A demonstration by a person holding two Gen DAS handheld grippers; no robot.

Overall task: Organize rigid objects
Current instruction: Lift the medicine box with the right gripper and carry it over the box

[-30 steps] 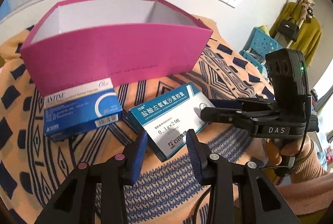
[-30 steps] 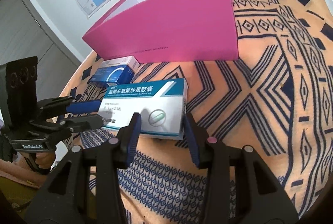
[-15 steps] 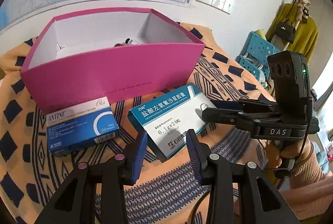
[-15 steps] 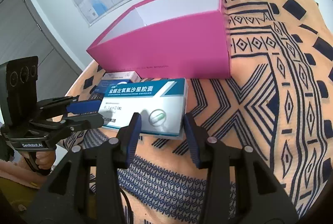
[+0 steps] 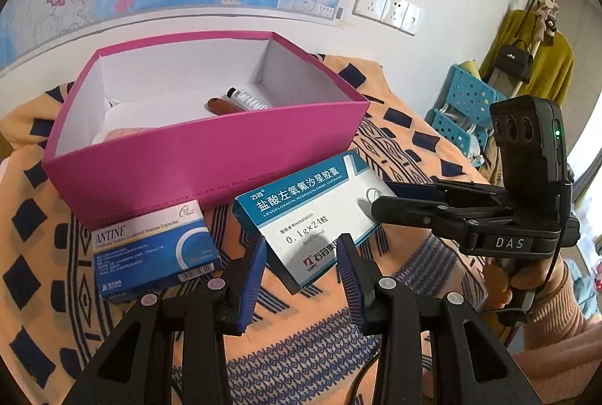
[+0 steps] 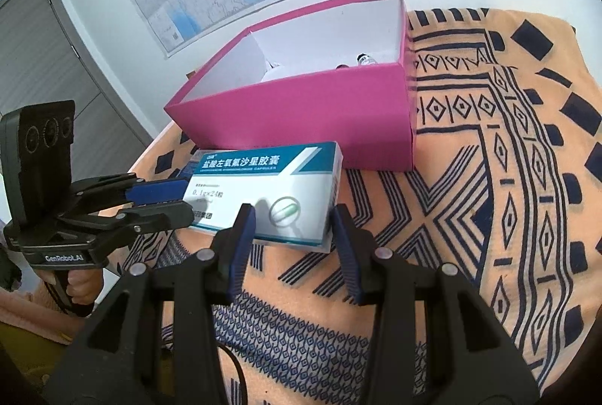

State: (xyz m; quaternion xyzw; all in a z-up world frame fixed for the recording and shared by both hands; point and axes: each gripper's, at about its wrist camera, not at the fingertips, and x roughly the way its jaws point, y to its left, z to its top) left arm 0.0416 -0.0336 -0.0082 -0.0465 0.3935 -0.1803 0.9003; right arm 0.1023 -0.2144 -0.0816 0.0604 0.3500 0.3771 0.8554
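Left wrist view: the left gripper point(image 5: 301, 262) pinches the near end of the teal-and-white medicine box point(image 5: 312, 216), lifted beside the pink box point(image 5: 210, 160). Right wrist view: the right gripper point(image 6: 291, 232) clamps the other end. Both ends should likely rise level to clear the pink rim.

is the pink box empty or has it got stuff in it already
Not empty. The open pink box already holds a small vial and a brown item on its white floor; what lies nearer its front wall is hidden.
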